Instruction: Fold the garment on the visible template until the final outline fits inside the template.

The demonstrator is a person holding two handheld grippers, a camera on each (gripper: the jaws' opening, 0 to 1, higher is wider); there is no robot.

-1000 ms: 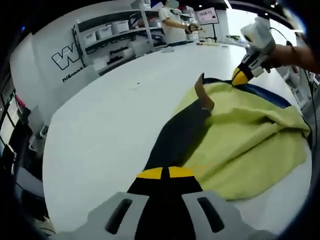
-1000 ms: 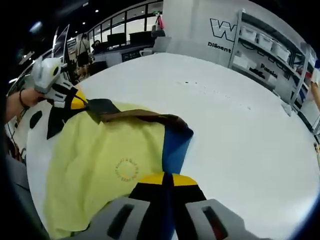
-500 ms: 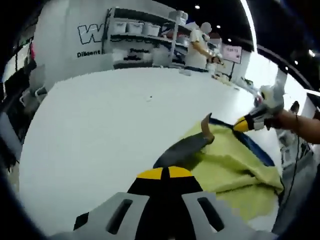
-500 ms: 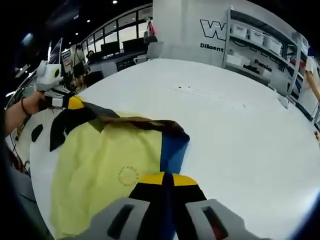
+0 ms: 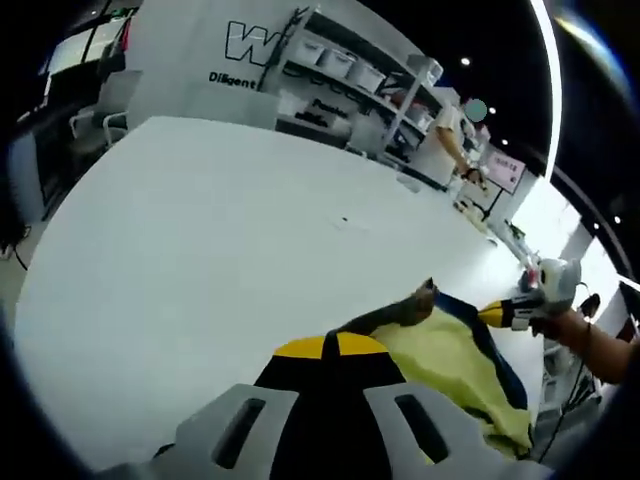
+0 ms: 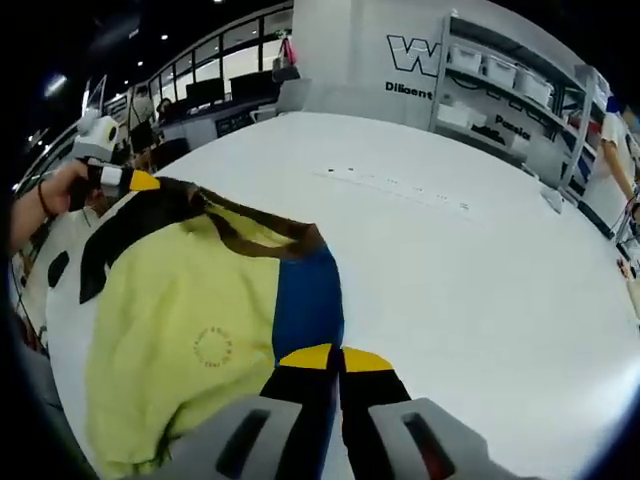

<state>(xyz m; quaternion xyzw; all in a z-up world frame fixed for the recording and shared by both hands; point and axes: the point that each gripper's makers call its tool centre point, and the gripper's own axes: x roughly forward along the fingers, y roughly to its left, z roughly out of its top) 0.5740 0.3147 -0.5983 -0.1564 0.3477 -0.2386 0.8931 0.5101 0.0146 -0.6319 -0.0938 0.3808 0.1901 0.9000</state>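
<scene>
A yellow garment (image 6: 180,320) with a blue strip (image 6: 308,300), a brown collar edge (image 6: 262,238) and a black sleeve (image 6: 125,232) lies on the white table (image 6: 470,270). My right gripper (image 6: 322,357) is shut on the blue strip's near end. At the far left, a hand holds my left gripper (image 6: 138,182) shut on the black part. In the left gripper view, my left gripper (image 5: 330,347) pinches dark cloth, and the yellow garment (image 5: 450,362) trails right towards my right gripper (image 5: 497,315), which is also shut on the cloth edge.
The white table (image 5: 200,230) stretches wide beyond the garment. A small dark patch (image 6: 57,268) shows beside the garment's left edge. Shelves with bins (image 5: 345,70) and a standing person (image 5: 450,140) are behind the table. Chairs (image 5: 105,105) stand at its far left side.
The collar edge between the two grippers has been drawn out longer and straighter, and the blue strip now runs further out from the right gripper. Both cameras shifted. Both grips held.
</scene>
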